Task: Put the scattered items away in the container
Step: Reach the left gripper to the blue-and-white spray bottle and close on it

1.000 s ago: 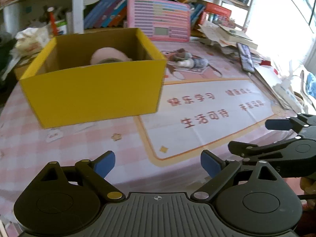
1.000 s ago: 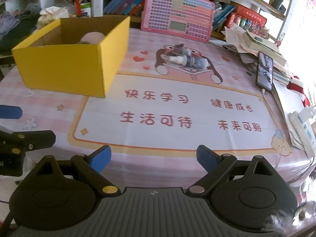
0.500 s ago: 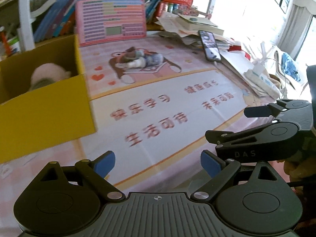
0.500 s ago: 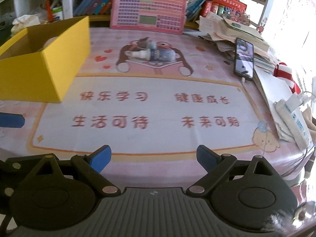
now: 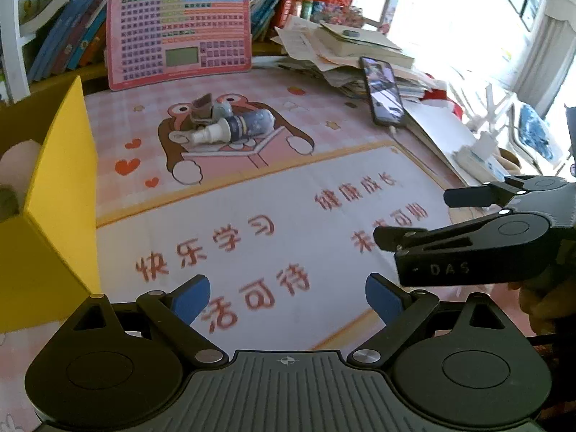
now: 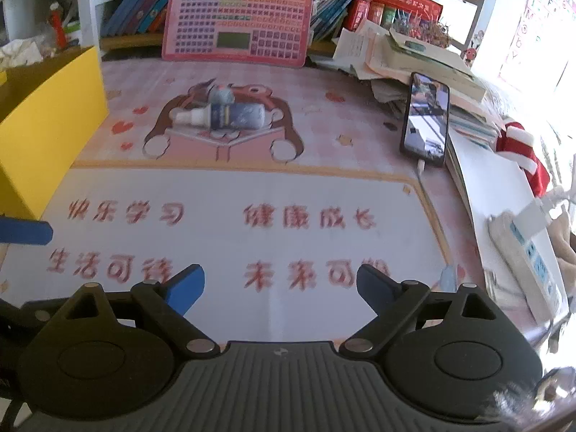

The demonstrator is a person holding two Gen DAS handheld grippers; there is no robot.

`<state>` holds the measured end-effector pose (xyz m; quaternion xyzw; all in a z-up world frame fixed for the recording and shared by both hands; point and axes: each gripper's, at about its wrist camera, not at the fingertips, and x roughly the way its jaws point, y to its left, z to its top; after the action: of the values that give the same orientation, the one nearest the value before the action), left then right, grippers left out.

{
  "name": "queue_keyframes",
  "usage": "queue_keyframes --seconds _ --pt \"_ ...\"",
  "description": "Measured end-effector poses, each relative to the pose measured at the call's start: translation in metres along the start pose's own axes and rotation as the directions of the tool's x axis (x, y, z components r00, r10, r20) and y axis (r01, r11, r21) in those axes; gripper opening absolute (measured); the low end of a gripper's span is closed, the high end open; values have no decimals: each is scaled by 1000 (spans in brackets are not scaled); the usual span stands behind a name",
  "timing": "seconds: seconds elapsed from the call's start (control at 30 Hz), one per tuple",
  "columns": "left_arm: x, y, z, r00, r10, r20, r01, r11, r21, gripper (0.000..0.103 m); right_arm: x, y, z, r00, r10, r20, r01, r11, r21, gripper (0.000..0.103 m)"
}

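Note:
A dark blue bottle with a white cap [image 5: 234, 129] [image 6: 230, 115] lies on its side on the mat's bear picture. A small grey-blue item [image 5: 212, 109] [image 6: 221, 95] rests against its far side. The yellow box [image 5: 61, 187] [image 6: 46, 118] stands at the left with a pale pink thing [image 5: 18, 158] inside. My left gripper [image 5: 286, 295] is open and empty over the mat's red lettering, well short of the bottle. My right gripper [image 6: 280, 284] [image 5: 410, 214] hovers beside it on the right, its jaws closing slightly with nothing between them.
A pink keyboard board [image 5: 178, 32] leans on the bookshelf behind the bottle. A phone [image 6: 426, 118] rests on a paper stack [image 5: 345, 46] at the right, near a power strip [image 6: 522, 237] and a red-and-white cloth [image 6: 522, 147]. The printed mat [image 6: 288, 187] covers the table.
Both grippers have swept right across the table. The yellow box has slid to the left edge of both views and the bottle now lies near the centre.

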<state>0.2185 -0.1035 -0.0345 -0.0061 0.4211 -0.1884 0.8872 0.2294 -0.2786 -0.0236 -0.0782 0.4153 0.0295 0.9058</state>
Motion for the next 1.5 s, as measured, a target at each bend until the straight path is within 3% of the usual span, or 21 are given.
queue_keyframes --seconds 0.3,0.73,1.2,1.37,1.5 --pt "22 -5 33 992 120 37 -119 992 -46 95 26 -33 35 995 91 51 -94 994 51 91" --pt "56 0 66 972 227 69 -218 969 -113 95 54 -44 76 977 186 104 -193 979 61 91" --pt "108 3 109 943 320 88 -320 947 -11 94 85 -47 117 963 234 131 -241 970 43 91" --pt "125 13 126 944 314 98 -315 949 -13 94 95 -53 131 961 237 143 -248 967 65 91" --pt "144 17 139 951 303 70 -306 951 42 93 101 -60 136 963 226 150 -242 965 104 91"
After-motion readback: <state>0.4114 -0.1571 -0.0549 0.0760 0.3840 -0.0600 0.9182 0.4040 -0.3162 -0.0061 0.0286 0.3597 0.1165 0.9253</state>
